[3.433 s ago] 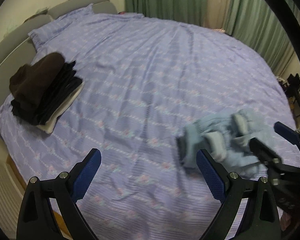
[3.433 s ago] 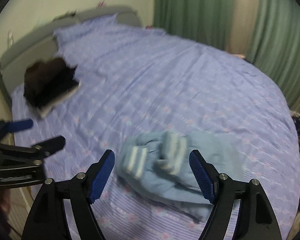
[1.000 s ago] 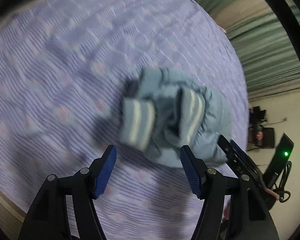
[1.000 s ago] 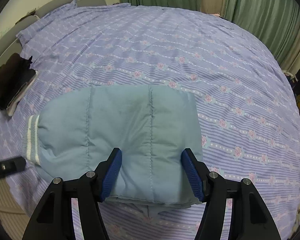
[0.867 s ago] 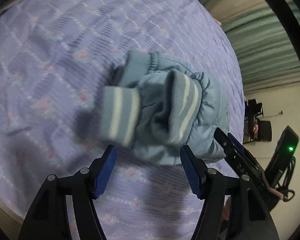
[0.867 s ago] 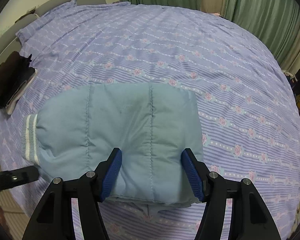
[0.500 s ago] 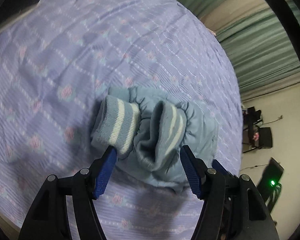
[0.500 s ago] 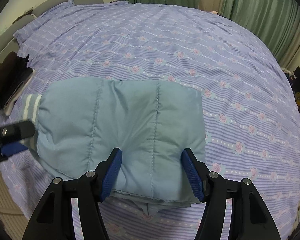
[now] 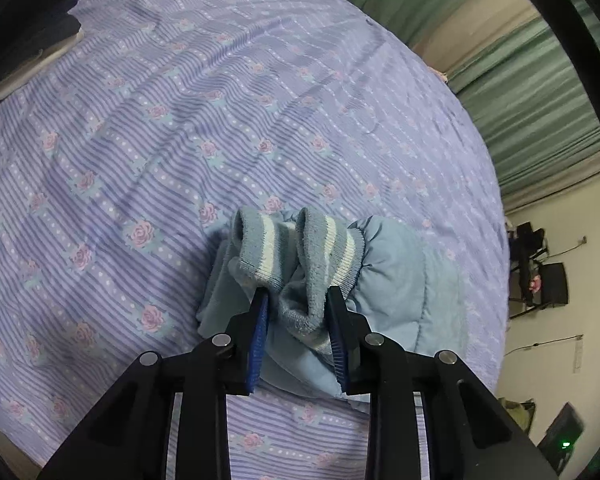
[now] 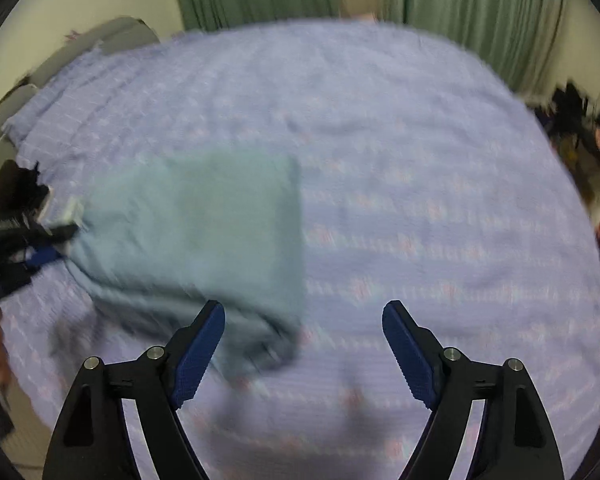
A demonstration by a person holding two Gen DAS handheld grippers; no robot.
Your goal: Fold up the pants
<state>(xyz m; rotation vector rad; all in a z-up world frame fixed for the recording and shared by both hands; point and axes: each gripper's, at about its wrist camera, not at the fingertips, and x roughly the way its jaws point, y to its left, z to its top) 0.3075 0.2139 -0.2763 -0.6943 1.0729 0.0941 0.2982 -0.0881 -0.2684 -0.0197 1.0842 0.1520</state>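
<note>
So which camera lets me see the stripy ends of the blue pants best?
The left wrist view. There the stripy cuffs are sharp and close, sitting right at the left claw, which is shut on them. The right wrist view is blurry: it shows mostly the pants' smooth folded side, with only a pale bit of cuff at their left edge.

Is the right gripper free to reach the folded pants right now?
Probably yes: the right gripper is open and holds nothing, the light blue pants lie just ahead-left, and nothing sits between them.

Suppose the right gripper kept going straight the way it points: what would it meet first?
Probably the purple bedsheet: the open right gripper has bare sheet ahead, and the folded blue pants lie left of its line. The blur makes depth uncertain.
</note>
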